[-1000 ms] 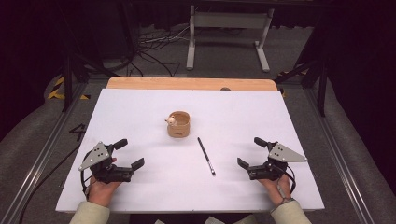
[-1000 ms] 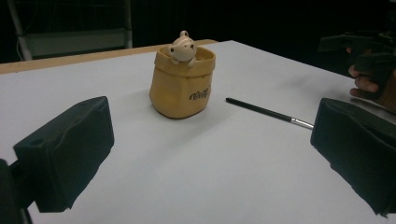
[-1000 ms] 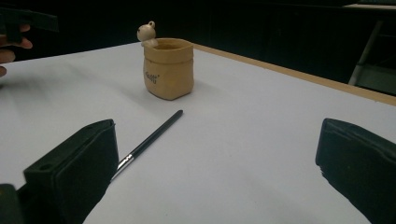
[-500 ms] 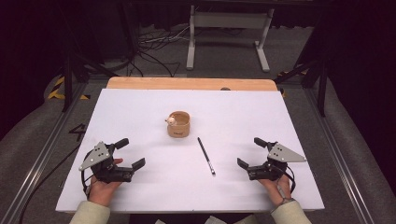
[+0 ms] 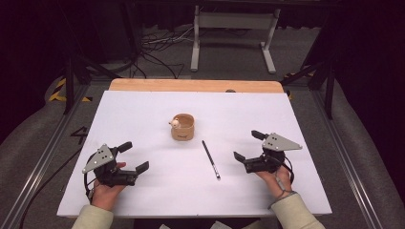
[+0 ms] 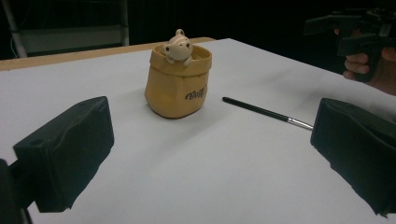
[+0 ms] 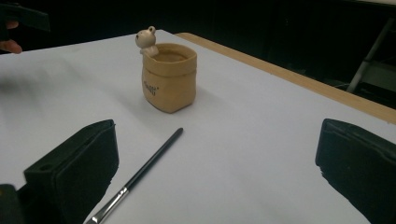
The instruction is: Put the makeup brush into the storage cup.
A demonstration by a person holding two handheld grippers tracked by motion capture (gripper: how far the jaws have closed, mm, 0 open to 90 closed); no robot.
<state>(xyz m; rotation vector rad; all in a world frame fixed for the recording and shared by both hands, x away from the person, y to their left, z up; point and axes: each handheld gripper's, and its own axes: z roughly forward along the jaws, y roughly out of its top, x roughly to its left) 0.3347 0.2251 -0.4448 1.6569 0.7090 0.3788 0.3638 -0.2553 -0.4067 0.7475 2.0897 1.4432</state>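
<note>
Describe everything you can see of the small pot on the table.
The pot is shaped like a small tan sack, seemingly ceramic, with a rolled rim and soft creases. A pale bear figure leans over the rim. Dark lettering, too small to read, marks one side. It stands upright and open-topped on the white table, near the middle, and looks empty. A dark brush lies apart from it. Nothing touches it except the table.

A white table [image 5: 305,119] with a wooden far edge [image 5: 196,85]; beyond, dark grey floor, perhaps carpet [image 5: 229,57], and cables [image 5: 157,45].
</note>
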